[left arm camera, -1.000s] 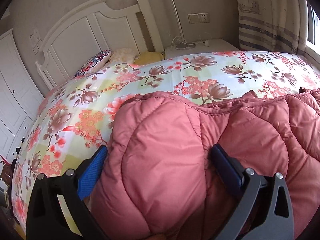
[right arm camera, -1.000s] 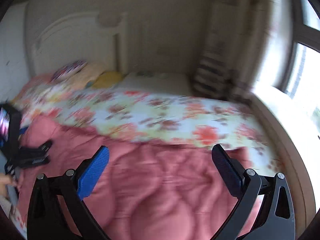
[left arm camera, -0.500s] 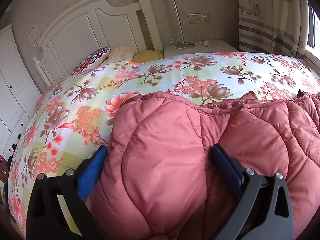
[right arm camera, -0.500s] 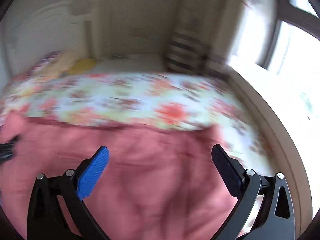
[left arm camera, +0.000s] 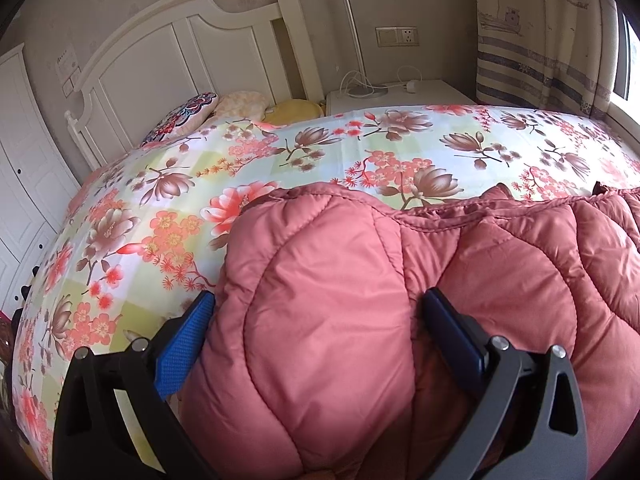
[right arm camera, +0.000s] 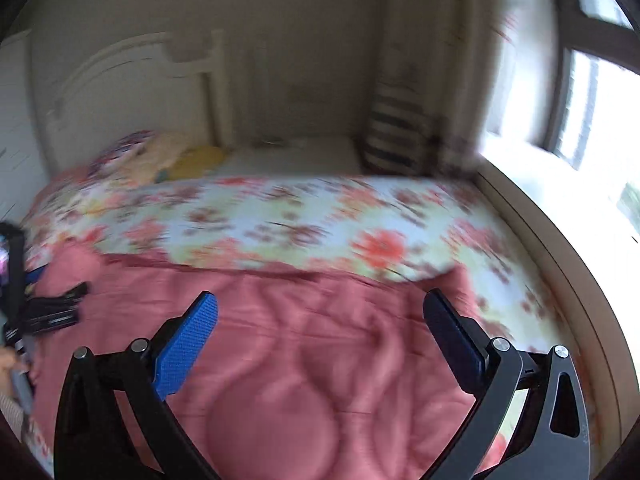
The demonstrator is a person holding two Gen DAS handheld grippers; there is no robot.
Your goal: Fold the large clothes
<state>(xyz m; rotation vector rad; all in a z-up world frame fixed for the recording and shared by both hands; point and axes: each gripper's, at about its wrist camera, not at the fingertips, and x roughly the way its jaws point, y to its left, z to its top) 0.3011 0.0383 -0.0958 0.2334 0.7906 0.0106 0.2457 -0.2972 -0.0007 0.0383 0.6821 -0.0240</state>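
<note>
Left gripper (left arm camera: 316, 316) first: its blue-padded fingers (left arm camera: 184, 344) are spread wide, and a puffy fold of the pink quilted coat (left arm camera: 328, 320) is bulged up between them. The pads are seen touching or very nearly touching the fabric on both sides, but whether the fold is actually clamped can't be told, since the jaws look about as wide as they go.

The coat is laid across the near side of the bed (left arm camera: 280, 152), on top of the floral sheet (left arm camera: 160, 216). In the right wrist view the coat (right arm camera: 280, 340) is stretched out flat and wide below the right gripper (right arm camera: 320, 320), whose jaws are also spread wide with nothing held between them. That view is badly motion-blurred, so finer detail is lost. At the coat's left edge in that same view, the other gripper (right arm camera: 52, 312) is seen as a black shape lying against the fabric, with a bit of a hand (right arm camera: 8, 368) showing just below it.

Beyond the coat, towards the head of the bed, a patterned pillow (left arm camera: 188, 114), a cream cushion (left arm camera: 244, 102) and something yellow (left arm camera: 294, 110) are piled against the white headboard (left arm camera: 180, 60). A white nightstand (left arm camera: 400, 94) with a thin lamp (left arm camera: 352, 40) and cables is set just beside the headboard, with a wall socket (left arm camera: 398, 37) above it. Striped curtains (left arm camera: 532, 40) are hung farther along that wall, and a window (right arm camera: 592, 100) is seen at the bed's far side.
</note>
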